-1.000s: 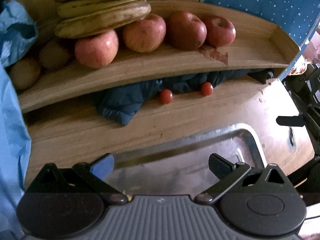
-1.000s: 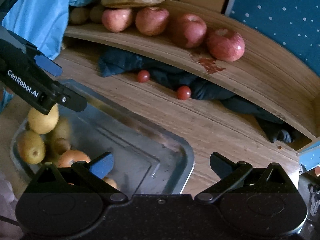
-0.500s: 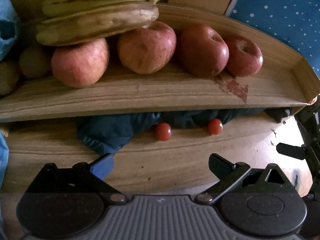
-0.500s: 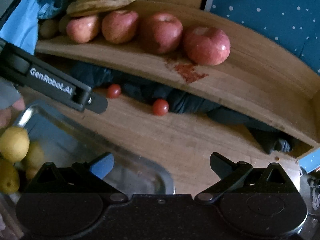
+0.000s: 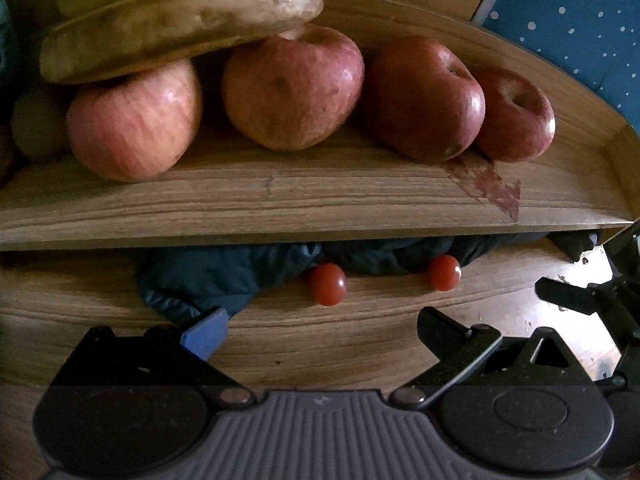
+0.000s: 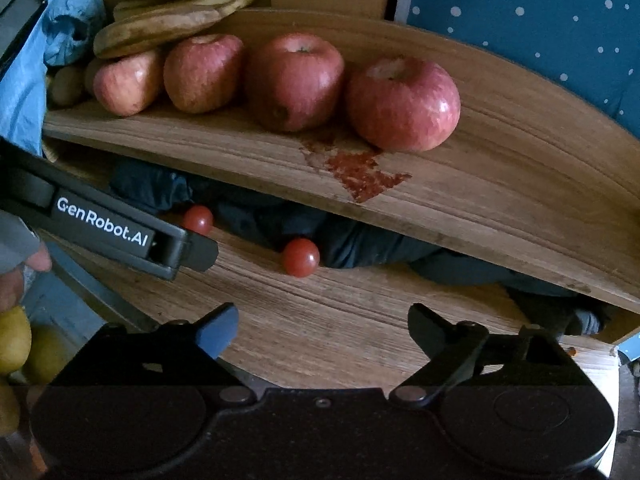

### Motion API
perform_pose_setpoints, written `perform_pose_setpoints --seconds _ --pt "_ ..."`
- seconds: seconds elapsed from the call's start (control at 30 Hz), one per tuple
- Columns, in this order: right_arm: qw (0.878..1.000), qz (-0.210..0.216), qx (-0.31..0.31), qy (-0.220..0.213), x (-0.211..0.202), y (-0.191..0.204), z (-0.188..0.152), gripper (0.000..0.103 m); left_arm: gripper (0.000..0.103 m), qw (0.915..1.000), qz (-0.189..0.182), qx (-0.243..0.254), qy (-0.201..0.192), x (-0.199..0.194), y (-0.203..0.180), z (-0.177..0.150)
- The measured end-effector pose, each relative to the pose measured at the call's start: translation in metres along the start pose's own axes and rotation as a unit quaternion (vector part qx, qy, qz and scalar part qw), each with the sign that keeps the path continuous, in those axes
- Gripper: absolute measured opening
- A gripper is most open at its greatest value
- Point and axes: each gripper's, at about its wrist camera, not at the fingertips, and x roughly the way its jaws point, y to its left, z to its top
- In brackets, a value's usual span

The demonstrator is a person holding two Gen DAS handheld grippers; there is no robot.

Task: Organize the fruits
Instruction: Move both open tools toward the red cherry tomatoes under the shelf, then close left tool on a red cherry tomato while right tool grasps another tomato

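Because both cherry tomatoes, left (image 5: 328, 284) and right (image 5: 444, 273), lie touching the dark cloth (image 5: 224, 276) under the wooden tray (image 5: 320, 196), either could roll beneath it if nudged. Left gripper (image 5: 322, 326) and right gripper (image 6: 320, 326): wide apart, empty. Four apples (image 5: 294, 86) on tray; bananas (image 5: 180, 24) resting on two may slip.

Four red apples (image 5: 294, 88) in a row under bananas (image 5: 180, 24); two cherry tomatoes (image 5: 328, 284) below.

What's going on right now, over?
Both grippers, left and right, open and empty. Two cherry tomatoes ahead on table. Dark cloth behind them, shelf overhanging.
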Motion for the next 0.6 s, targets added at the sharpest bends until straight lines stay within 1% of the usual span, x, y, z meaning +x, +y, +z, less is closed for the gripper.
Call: perform_pose_setpoints --seconds 0.13,0.2,0.33,0.37,0.5,0.6 --pt "1.0 0.008 -0.001 0.002 0.003 0.001 0.0 0.084 0.102 1.0 0.005 -0.003 -0.006 0.003 0.001 -0.001" --pt "1.0 0.011 -0.003 0.0 0.004 0.001 0.0 0.078 0.101 0.9999 0.006 -0.004 -0.011 0.004 0.001 -0.001" --pt "1.0 0.012 -0.006 -0.004 0.008 0.0 0.001 0.07 0.094 0.9998 0.0 -0.008 -0.017 0.004 0.004 -0.001" --pt "1.0 0.013 -0.005 -0.004 0.009 -0.001 0.002 0.067 0.093 0.9997 0.013 -0.019 -0.001 0.003 0.005 0.0" --pt "1.0 0.017 -0.005 -0.005 0.015 -0.003 0.006 0.059 0.087 0.9998 0.005 -0.02 -0.005 0.002 0.005 -0.002" --pt "1.0 0.023 -0.007 -0.008 0.015 -0.001 0.008 0.056 0.084 0.9998 -0.002 -0.018 -0.004 0.002 0.005 -0.004"
